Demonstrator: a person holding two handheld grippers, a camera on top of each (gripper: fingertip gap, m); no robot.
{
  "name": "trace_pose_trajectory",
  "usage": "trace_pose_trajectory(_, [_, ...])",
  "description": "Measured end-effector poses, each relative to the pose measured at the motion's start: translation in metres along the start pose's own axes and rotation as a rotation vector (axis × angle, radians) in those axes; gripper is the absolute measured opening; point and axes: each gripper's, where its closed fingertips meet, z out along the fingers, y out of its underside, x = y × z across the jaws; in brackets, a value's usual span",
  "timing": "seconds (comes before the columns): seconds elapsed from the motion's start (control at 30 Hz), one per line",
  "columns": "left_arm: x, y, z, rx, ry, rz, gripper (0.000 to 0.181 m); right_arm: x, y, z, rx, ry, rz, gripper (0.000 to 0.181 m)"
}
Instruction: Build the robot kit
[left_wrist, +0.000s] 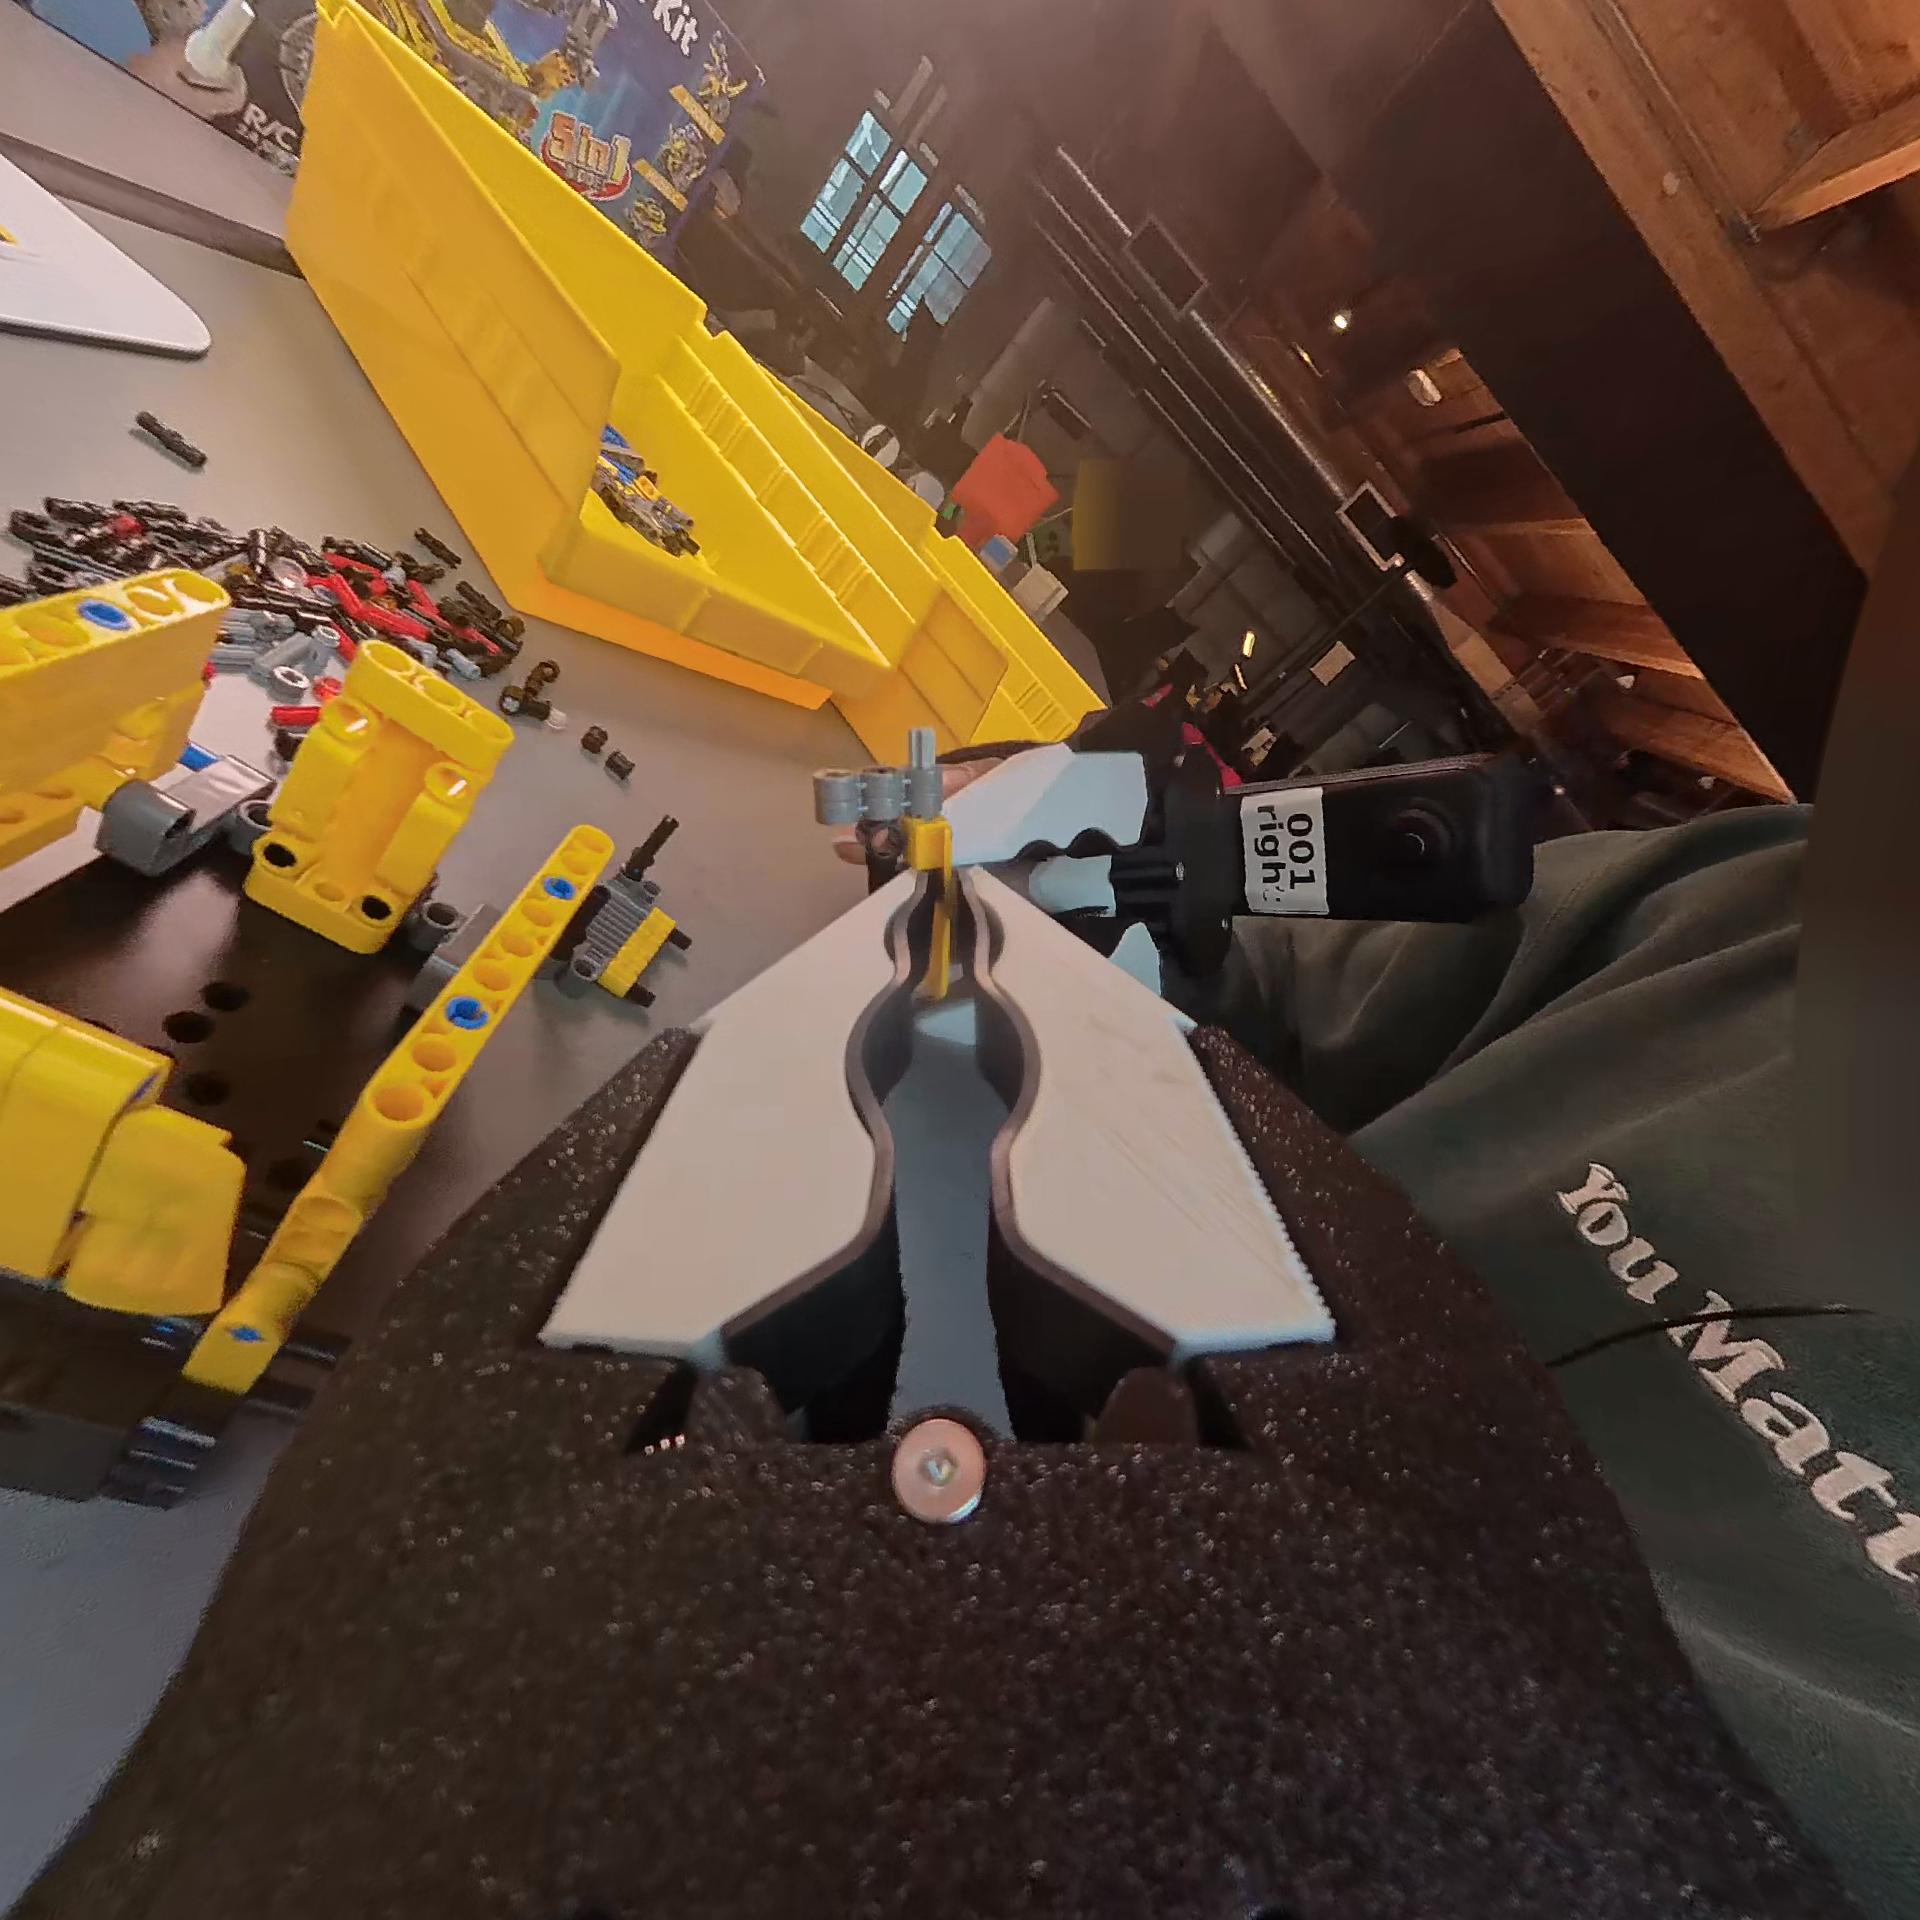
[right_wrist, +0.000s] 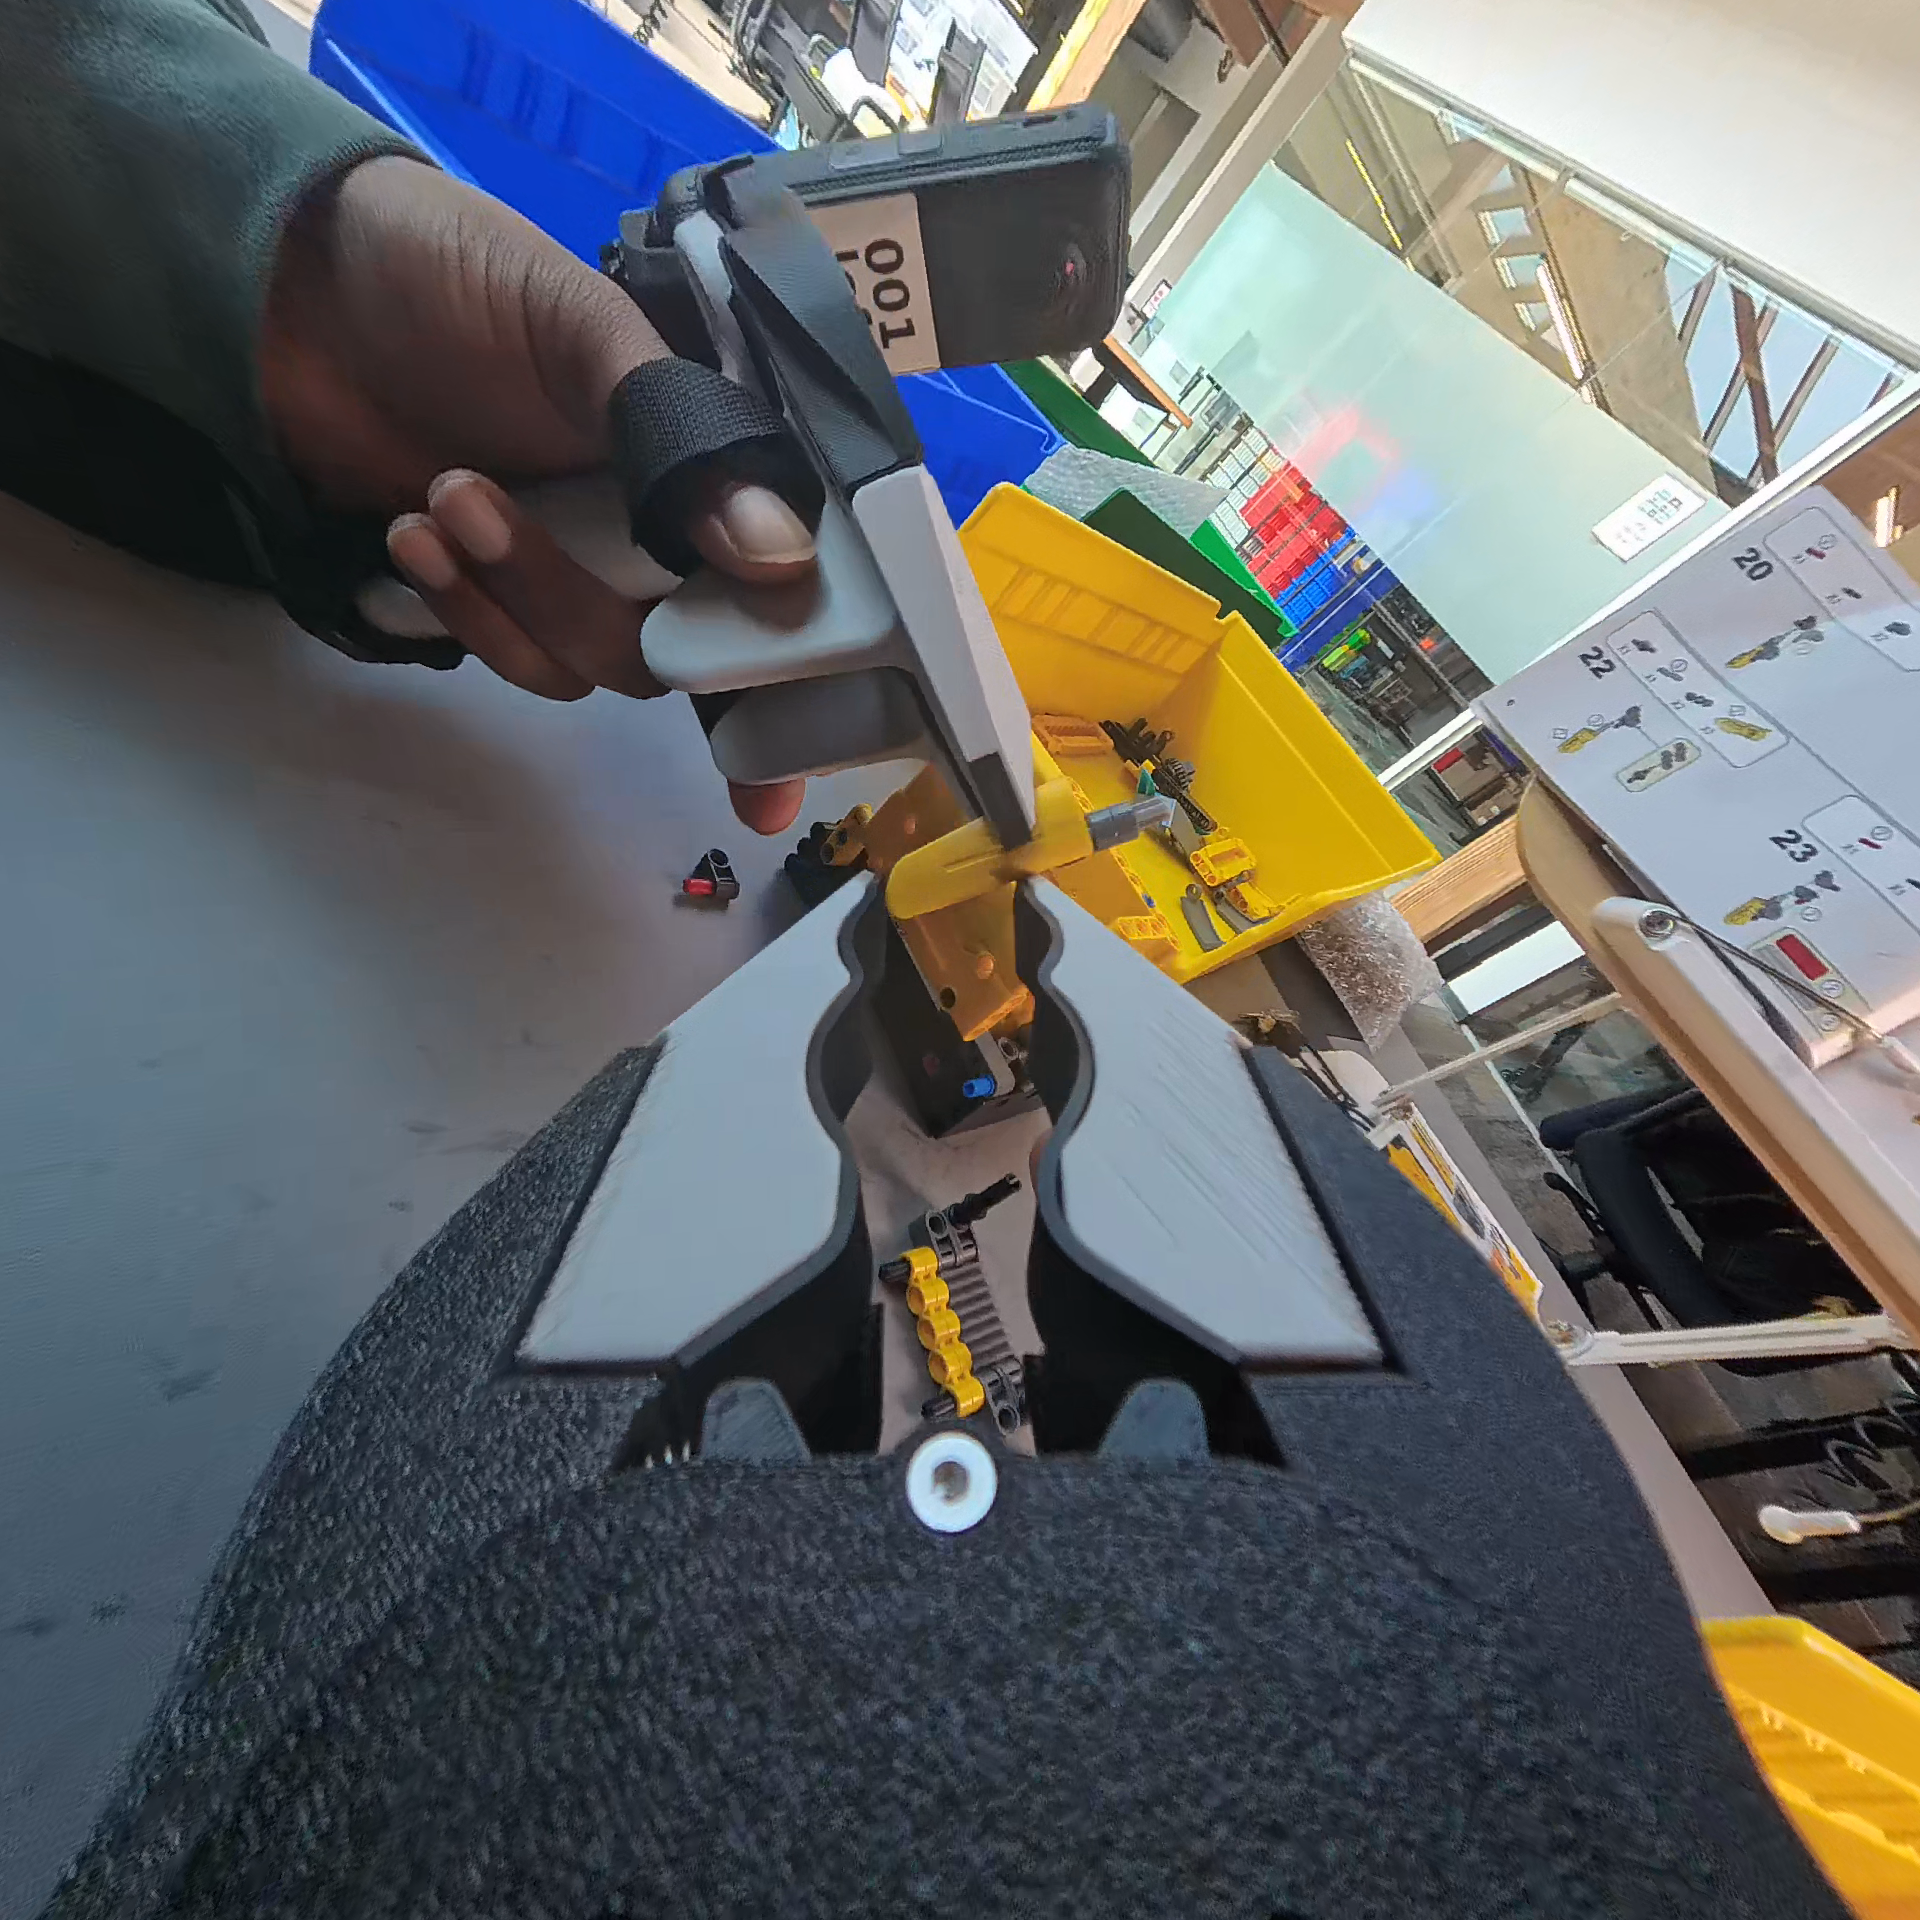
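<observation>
The left gripper (left_wrist: 935, 883) has its tongs narrowed tight on a small yellow piece (left_wrist: 940, 935), which stands up between the tips over the near edge of the table (left_wrist: 727, 831), well above its surface; a grey connector (left_wrist: 873, 795) with a short pin sits on the piece's far end. The right gripper (right_wrist: 945, 894) meets the same piece from the other side, tongs narrowly parted with the piece's rounded end at their tips; whether its pads press the piece cannot be told. A hand (right_wrist: 468, 364) grasps the left gripper's handle.

Likely faults, as a judgement: the piece is gripped on a thin web only, so a sideways push from the right tongs may twist it out of the left grip; the grey connector may slide off its pin; a dropped piece may fall among the loose parts or off the table edge.

Surroundings: to the left, a long yellow beam (left_wrist: 457, 1049), a small grey and yellow block (left_wrist: 623, 930) just beside it, and a yellow model section (left_wrist: 374, 790); farther left, a heap of small black, red and grey parts (left_wrist: 312, 592); beyond, a yellow bin (left_wrist: 468, 260) that holds more parts; to the right in the right wrist view, an instruction sheet (right_wrist: 1766, 727) on a stand. The two grippers crowd each other at the tips; the model section lies directly beneath them.
</observation>
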Motion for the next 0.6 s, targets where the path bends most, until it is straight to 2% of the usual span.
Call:
trace_pose_trajectory(0.23, [-0.005, 0.001, -0.002, -0.021, -0.055, 0.049, 0.0, -0.002, 0.004, 0.003, -0.026, 0.004, -0.032, 0.022])
trace_pose_trajectory(0.33, [-0.012, 0.003, -0.004, -0.047, -0.084, 0.045, 0.0, 0.002, 0.004, 0.001, -0.024, 0.002, -0.023, 0.034])
trace_pose_trajectory(0.43, [-0.018, 0.009, -0.004, -0.088, -0.114, 0.052, 0.0, 0.006, -0.003, -0.003, 0.019, 0.006, -0.024, 0.037])
trace_pose_trajectory(0.6, [-0.018, 0.017, 0.0, -0.14, -0.132, 0.087, 0.0, -0.001, 0.004, -0.001, -0.018, -0.019, -0.044, 0.041])
